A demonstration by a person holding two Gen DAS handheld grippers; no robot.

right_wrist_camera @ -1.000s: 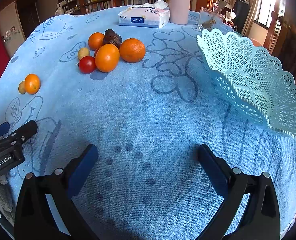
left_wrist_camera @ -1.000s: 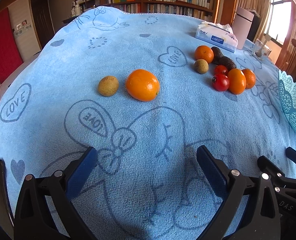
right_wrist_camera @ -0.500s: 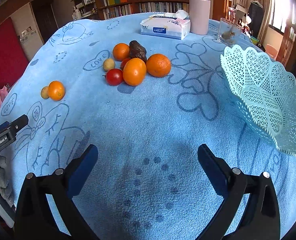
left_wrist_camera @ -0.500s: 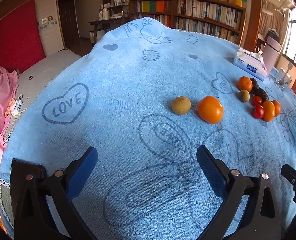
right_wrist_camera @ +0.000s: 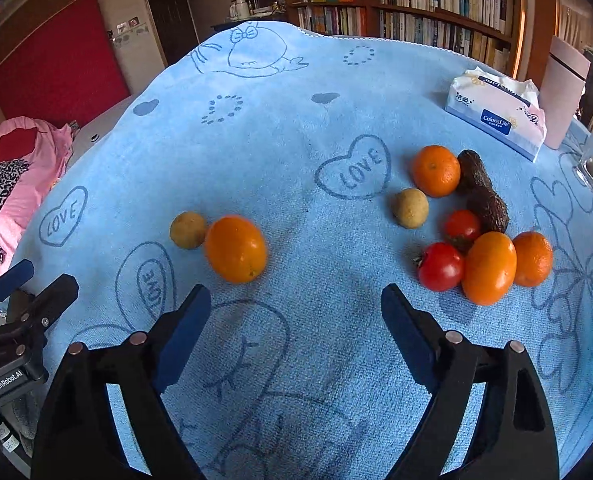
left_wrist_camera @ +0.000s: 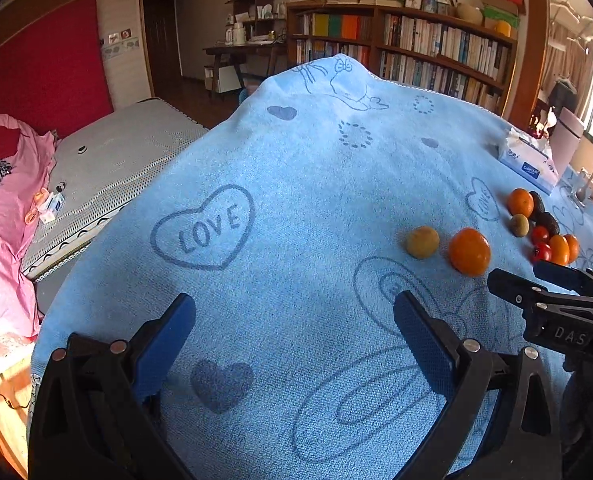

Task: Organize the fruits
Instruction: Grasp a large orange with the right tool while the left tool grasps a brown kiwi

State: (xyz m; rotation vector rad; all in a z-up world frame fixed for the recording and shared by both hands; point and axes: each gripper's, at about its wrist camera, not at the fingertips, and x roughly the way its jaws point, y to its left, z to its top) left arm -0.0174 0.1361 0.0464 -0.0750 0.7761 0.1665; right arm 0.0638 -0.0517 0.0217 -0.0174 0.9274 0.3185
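Nearest, the right gripper [right_wrist_camera: 296,320] hangs over bare blue towel [right_wrist_camera: 256,140], its jaws wide with nothing between them though they have just been closing a little, likely sizing for a fruit. The left gripper [left_wrist_camera: 296,332] is wide and empty too, off to the left. Just beyond the right jaws lies a lone orange [right_wrist_camera: 235,249] touching a small brown fruit [right_wrist_camera: 187,230]; farther right, the other fruits [right_wrist_camera: 488,268] huddle together. The tissue box [right_wrist_camera: 496,114] stands far right.

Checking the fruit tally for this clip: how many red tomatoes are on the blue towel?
2, both in the right-hand cluster: one tomato at its near left edge, the other tomato just behind, beside the avocado. More could be hidden.
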